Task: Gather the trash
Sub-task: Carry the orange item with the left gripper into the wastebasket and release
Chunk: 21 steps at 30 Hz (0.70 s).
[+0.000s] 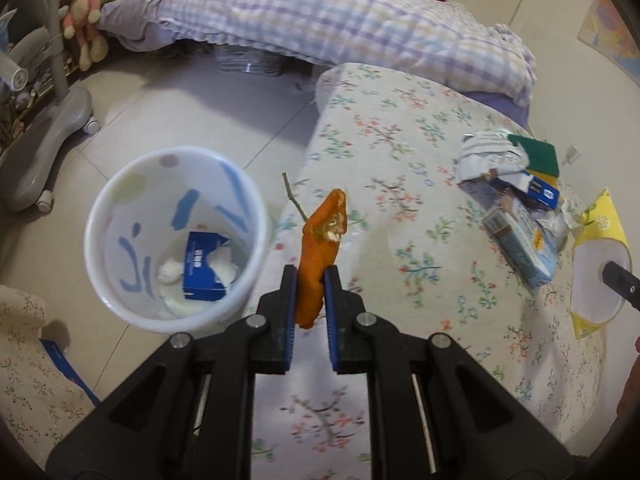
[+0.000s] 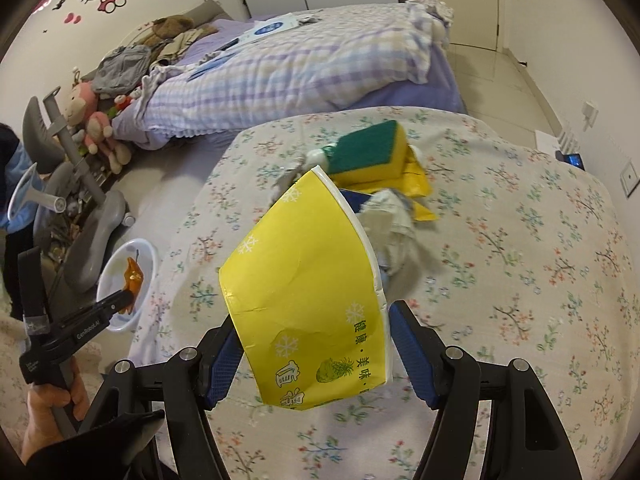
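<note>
So both tongs are loaded right now. The left tongs (image 1: 310, 280) are nearly shut, pinching an orange peel (image 1: 320, 248) by its lower half, with the rest sticking up past the tips. The bin (image 1: 176, 236) sits on the floor just left of them, and there's already a blue box (image 1: 204, 268) and some white paper in it. The right tongs (image 2: 312, 356) are about half open, clamped on a flattened yellow cup (image 2: 308, 280), which sticks out ahead of the tips over the flowery table (image 2: 520, 240).

More trash waits on the table beyond the right tongs: a sponge (image 2: 368, 148), crumpled paper (image 2: 392, 216) and a yellow wrapper (image 2: 420, 184), all in one heap.

What could go wrong, I reckon: the peel isn't over the bin yet, it's beside the rim above the table edge, so letting go now probably drops it on the floor or the cloth. It also looks soft and slippery, so it might slide out by itself. The cup is wide and floppy and held only at its near end, so it could swing or clip the bin rim. And both tongs heading for one small bin could bump each other.

Writing: the left tool's arm reads "GenRobot.AI" in the right view. The cup has Chinese characters, 健康 · 美味, next to a pineapple drawing and snowflakes. The box print is too blurry to read.
</note>
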{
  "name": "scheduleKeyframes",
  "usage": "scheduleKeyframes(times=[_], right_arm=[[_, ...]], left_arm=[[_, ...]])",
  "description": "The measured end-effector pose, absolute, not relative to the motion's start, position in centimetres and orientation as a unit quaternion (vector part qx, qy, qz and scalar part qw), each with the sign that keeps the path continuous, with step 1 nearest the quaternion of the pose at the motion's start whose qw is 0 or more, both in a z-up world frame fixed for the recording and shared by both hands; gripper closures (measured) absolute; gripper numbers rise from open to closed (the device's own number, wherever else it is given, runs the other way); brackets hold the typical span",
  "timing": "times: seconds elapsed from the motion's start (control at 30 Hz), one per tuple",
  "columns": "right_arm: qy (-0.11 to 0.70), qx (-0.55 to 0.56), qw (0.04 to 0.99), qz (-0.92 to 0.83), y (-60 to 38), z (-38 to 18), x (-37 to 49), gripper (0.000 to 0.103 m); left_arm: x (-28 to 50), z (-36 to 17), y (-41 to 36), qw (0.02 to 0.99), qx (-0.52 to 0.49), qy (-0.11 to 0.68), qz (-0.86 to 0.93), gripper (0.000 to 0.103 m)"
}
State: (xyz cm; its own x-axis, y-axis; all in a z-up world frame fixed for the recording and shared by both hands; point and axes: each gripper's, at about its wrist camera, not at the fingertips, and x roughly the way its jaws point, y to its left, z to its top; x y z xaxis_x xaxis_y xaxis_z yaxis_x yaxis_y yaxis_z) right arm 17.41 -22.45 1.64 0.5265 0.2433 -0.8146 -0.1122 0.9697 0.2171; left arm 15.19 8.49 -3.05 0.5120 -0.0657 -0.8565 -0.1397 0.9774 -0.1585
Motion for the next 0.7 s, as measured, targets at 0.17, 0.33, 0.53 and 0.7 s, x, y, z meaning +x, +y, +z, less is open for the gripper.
scheduleKeyframes(times=[0.17,0.33,0.53,0.7], right_arm=[[0.475,0.068,0.868,0.127,-19.0,1.5,18.1,0.031],[0.476,0.072,0.863,0.152,-15.5,1.3,18.8,0.031],[0.478,0.062,0.86,0.169,-11.7,0.4,19.7,0.031],[0.483,0.054,0.855,0.182,-9.2,-0.7,20.4,0.031]], left_arm=[[14.5,-3.4,11.5,0.861,-0.117,0.493,0.047,0.088],[14.2,-3.3,14.4,0.86,-0.126,0.489,0.066,0.088],[13.6,-3.2,16.9,0.863,-0.128,0.481,0.081,0.088],[13.1,-2.6,18.4,0.869,-0.119,0.471,0.094,0.051]])
